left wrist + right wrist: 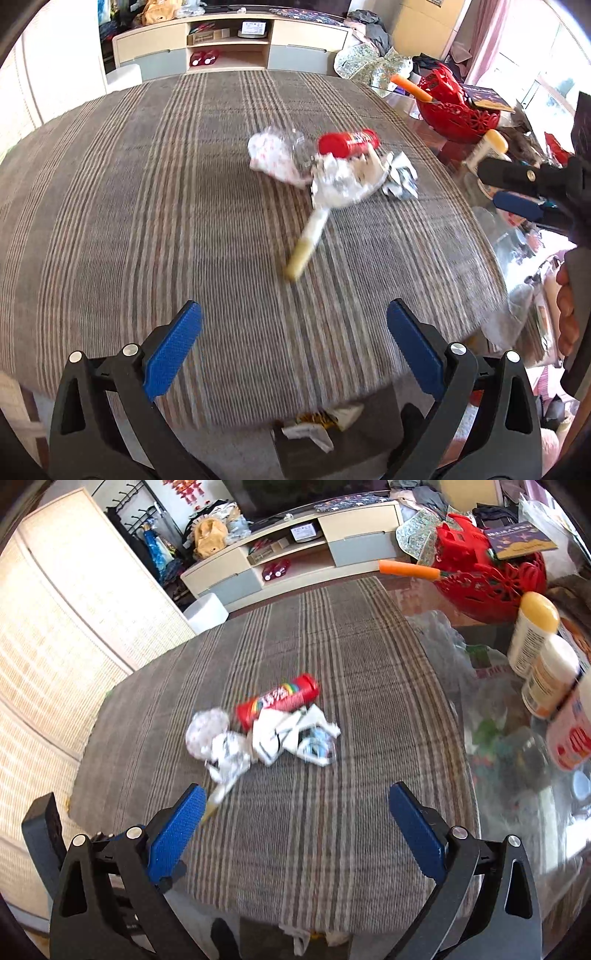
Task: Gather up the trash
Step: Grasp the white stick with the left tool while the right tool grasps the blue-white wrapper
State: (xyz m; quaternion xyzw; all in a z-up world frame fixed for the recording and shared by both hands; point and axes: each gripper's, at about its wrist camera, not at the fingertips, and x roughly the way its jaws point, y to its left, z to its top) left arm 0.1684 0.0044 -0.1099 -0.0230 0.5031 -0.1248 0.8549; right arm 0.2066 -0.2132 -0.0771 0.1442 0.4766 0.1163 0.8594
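Bright daylight from right; motion blur; fisheye-bent edges.

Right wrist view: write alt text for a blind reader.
A heap of trash, a red candy tube beside crumpled wrappers, lies on a striped tablecloth ahead of the right gripper, its jaws open and empty. Bottles stand at right.

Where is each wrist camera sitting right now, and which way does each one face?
Left wrist: behind the open left gripper, above the striped tablecloth's near edge, facing the trash pile and TV cabinet; the right gripper and holding hand show at the right edge.
Right wrist: behind the open right gripper, further right, aimed at the same pile; part of the left gripper's body shows lower left.
Shared: red tube, crumpled wrappers, red basket, cabinet.
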